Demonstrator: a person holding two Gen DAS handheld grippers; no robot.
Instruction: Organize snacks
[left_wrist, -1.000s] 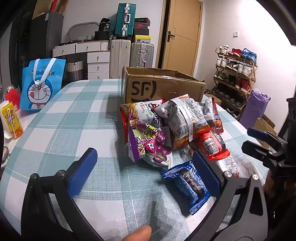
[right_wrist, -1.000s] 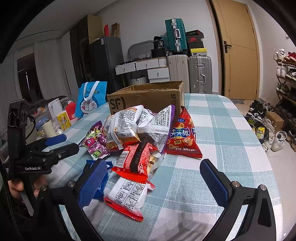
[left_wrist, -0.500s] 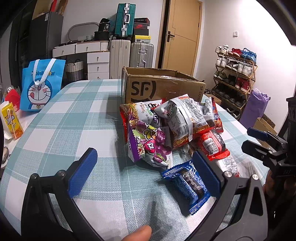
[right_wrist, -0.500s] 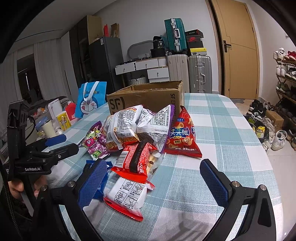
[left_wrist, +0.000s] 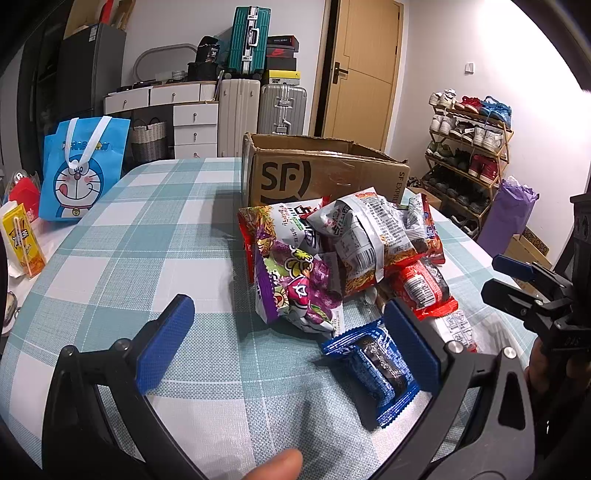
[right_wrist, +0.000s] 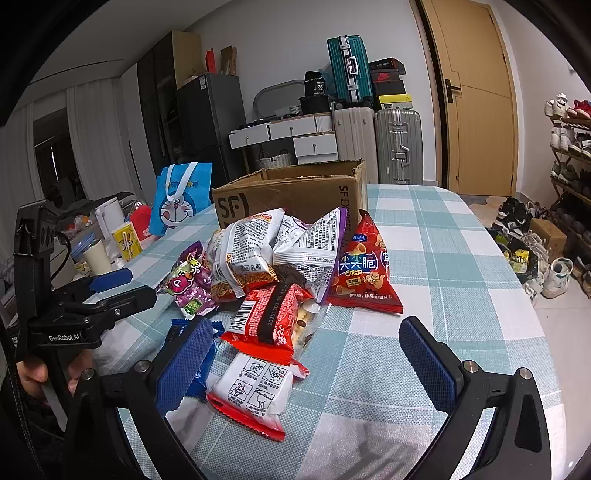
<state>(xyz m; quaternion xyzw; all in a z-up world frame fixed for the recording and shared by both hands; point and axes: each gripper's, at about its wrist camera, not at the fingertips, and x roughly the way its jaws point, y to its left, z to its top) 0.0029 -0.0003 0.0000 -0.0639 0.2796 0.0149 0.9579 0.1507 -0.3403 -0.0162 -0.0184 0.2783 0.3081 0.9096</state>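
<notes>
Both grippers hover low over the checked tablecloth (left_wrist: 110, 266) with their blue-padded jaws spread wide and nothing between them. Seen from its own camera, the left gripper (left_wrist: 284, 343) faces the near edge of the snack heap; its right finger pad (left_wrist: 410, 343) stands just beside a blue wrapped biscuit packet (left_wrist: 373, 369) that lies flat on the cloth, though whether they touch cannot be told. Beyond that packet a purple candy bag (left_wrist: 295, 291) leans against the heap, with a silver-and-orange noodle snack bag (left_wrist: 365, 236) piled on top and a red wrapped packet (left_wrist: 421, 288) to the right. The right gripper (right_wrist: 310, 358) sits at the other side of the heap, its left pad (right_wrist: 184, 362) over the blue packet's end and a white-and-red packet (right_wrist: 255, 391) lying flat between the jaws' line and the camera. A red triangular crisp bag (right_wrist: 365, 273) rests on the cloth at the right edge of the heap, near the corner of the open SF cardboard box (right_wrist: 291, 195), which stands directly behind the snacks. Off to the left of the table stand a blue Doraemon tote bag (left_wrist: 83, 170) and a yellow drink carton (left_wrist: 22, 240). A fingertip (left_wrist: 273, 465) shows at the bottom edge of the left view.
</notes>
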